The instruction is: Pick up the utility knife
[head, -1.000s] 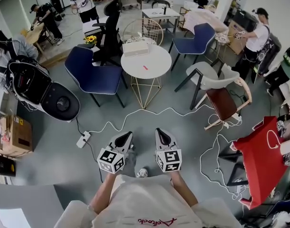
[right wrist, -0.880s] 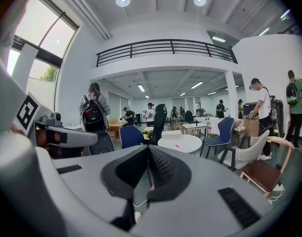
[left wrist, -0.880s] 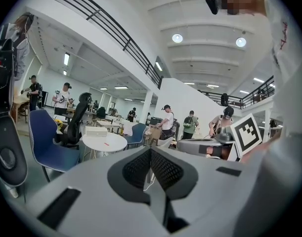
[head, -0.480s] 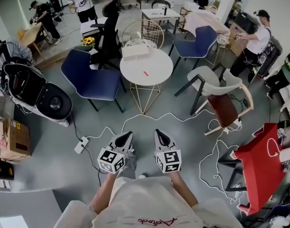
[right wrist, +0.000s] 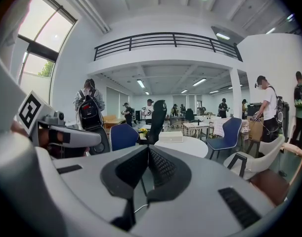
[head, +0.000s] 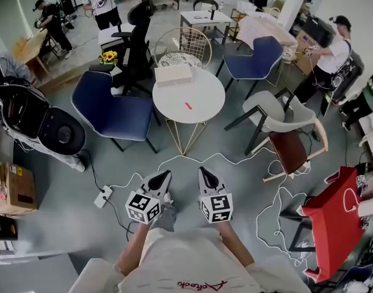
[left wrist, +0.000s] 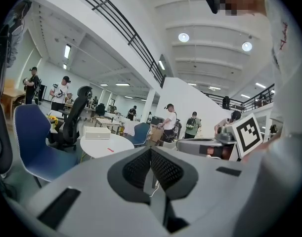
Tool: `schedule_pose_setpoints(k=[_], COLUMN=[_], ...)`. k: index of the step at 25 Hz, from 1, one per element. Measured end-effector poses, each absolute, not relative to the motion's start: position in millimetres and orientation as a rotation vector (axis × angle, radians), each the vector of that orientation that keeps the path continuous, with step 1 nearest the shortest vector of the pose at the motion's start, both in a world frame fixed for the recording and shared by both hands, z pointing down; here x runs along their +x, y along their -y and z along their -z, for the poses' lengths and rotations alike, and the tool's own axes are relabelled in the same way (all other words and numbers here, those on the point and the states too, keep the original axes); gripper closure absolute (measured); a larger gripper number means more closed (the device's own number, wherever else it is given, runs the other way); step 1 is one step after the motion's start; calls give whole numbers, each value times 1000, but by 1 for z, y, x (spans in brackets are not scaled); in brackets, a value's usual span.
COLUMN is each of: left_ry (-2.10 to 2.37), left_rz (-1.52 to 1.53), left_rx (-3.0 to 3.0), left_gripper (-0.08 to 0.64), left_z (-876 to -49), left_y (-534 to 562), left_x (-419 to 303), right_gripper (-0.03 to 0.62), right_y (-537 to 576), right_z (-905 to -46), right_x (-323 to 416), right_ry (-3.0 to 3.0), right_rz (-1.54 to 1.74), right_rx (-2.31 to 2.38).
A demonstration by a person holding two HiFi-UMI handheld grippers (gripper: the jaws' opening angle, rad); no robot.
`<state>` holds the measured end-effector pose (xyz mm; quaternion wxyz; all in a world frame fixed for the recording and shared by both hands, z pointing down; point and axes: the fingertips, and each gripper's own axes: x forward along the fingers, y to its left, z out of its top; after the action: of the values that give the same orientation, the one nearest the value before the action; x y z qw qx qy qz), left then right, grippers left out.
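The utility knife (head: 188,105) is a small red thing that lies on the round white table (head: 204,90) ahead of me; the left gripper view also shows the knife (left wrist: 110,149) as a red streak on the tabletop (left wrist: 99,144). My left gripper (head: 165,174) and right gripper (head: 202,171) hang side by side over the floor, well short of the table. Both are shut with nothing between the jaws. In their own views the left gripper (left wrist: 151,149) and the right gripper (right wrist: 148,149) have their dark pads pressed together at the tips.
A white box (head: 173,75) sits on the table's far side. Blue chairs (head: 110,108) (head: 254,57) and a grey chair (head: 271,112) ring the table. White cables (head: 259,206) and a power strip (head: 102,196) lie on the floor. A red bag (head: 336,218) is at right. People stand around the room.
The table and chairs have come nearer and slid lower in the head view as I walk forward. Both grippers moved along with me, still shut and side by side.
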<state>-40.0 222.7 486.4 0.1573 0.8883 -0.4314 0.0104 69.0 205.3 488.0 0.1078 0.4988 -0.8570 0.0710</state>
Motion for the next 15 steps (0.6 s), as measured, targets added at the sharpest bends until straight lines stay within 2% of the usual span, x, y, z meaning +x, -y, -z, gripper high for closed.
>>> schedule_pose_setpoints(k=[15], left_ry=[1162], left_rz=[-26], left_rx=[2560], left_gripper=[547], left_z=[-467], left_y=[-75], left_x=[-86], right_gripper=[575], right_y=[-58], right_z=[-468], right_x=[26], right_ry=[2462], right_rz=[-223], right_rx=[1535])
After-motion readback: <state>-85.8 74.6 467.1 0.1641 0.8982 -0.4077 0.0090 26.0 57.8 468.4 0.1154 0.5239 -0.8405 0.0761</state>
